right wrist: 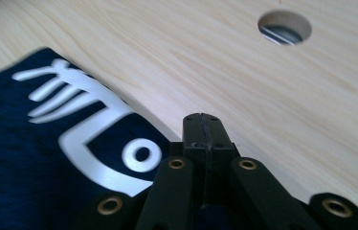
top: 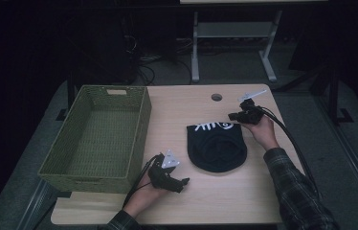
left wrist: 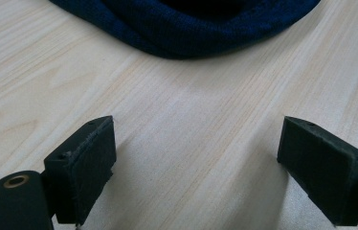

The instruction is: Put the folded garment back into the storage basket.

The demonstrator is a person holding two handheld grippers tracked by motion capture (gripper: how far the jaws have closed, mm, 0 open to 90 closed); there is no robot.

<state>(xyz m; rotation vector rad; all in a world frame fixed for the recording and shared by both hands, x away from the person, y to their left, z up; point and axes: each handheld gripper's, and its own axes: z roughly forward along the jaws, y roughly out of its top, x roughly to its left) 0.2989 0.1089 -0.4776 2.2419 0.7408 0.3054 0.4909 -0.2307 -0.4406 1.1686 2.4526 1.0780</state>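
Just ahead of the right tool (top: 238, 115), and a little toward the person, lies the folded dark shirt (top: 217, 146) flat on the bench (top: 206, 201); its printed top edge sits right at the closed, empty jaws. That tool is the nearer one. Across the shirt, the left tool (top: 183, 184) rests with jaws wide apart, the basket (top: 95, 139) beyond it.

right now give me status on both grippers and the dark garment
Left gripper jaws open, nothing between them, near the garment's rounded end. Right gripper jaws shut at the dark garment printed corner; held or not, can't tell. Basket alongside, nothing in the way.
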